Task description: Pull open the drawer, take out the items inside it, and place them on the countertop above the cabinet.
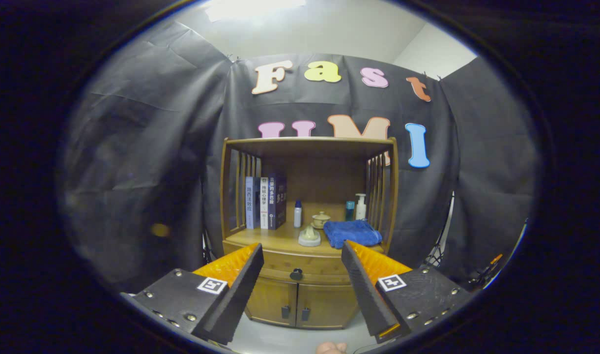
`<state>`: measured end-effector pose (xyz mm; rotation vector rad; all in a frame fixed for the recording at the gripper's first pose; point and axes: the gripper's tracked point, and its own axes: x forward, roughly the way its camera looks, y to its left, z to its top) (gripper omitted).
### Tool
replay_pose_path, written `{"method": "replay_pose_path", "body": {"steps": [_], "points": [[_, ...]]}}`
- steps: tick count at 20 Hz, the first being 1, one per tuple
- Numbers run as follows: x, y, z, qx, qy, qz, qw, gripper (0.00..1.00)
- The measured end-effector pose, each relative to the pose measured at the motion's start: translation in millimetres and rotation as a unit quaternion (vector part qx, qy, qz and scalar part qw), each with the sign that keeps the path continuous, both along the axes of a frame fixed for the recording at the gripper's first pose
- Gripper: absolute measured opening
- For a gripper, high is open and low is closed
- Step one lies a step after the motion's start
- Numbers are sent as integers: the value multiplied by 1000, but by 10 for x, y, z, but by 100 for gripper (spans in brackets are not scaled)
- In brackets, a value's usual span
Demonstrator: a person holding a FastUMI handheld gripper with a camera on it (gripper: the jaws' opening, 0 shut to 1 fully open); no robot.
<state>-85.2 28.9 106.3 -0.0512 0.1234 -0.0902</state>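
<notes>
The claw (302, 258) is hanging in the air with its two fingers spread wide, and nothing is sitting between them. One finger (236, 290) is standing on each side of the drawer's knob (296, 274), which is well beyond the tips.

The wooden cabinet (307, 231) is standing straight ahead, against the dark cloth wall (137, 162). Its drawer (300, 268) is sitting shut under the worktop (280, 240). Under the drawer, two small doors (300, 305) are sitting closed, side by side.

On the worktop, three books (265, 202) are standing upright at the left. Next to them a small white bottle with a blue cap (298, 214) is standing. A little lidded pot (321, 219) is sitting further back. In front of it, a pale round thing with a pointy top (309, 237) is resting near the front edge. A folded blue towel (352, 233) is lying to the right. Behind the towel, a small teal bottle (349, 210) and a white pump bottle (360, 206) are standing close together.

Down low, below the fingers, a bit of a hand (331, 348) is peeking in.
</notes>
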Motion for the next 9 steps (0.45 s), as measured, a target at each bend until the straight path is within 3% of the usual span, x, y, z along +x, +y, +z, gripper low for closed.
{"method": "replay_pose_path", "body": {"steps": [6,9], "points": [[-5,-132,-54,-4,3,-7,1000,96],[-16,-199,-39,40,-1,-16,999,96]]}}
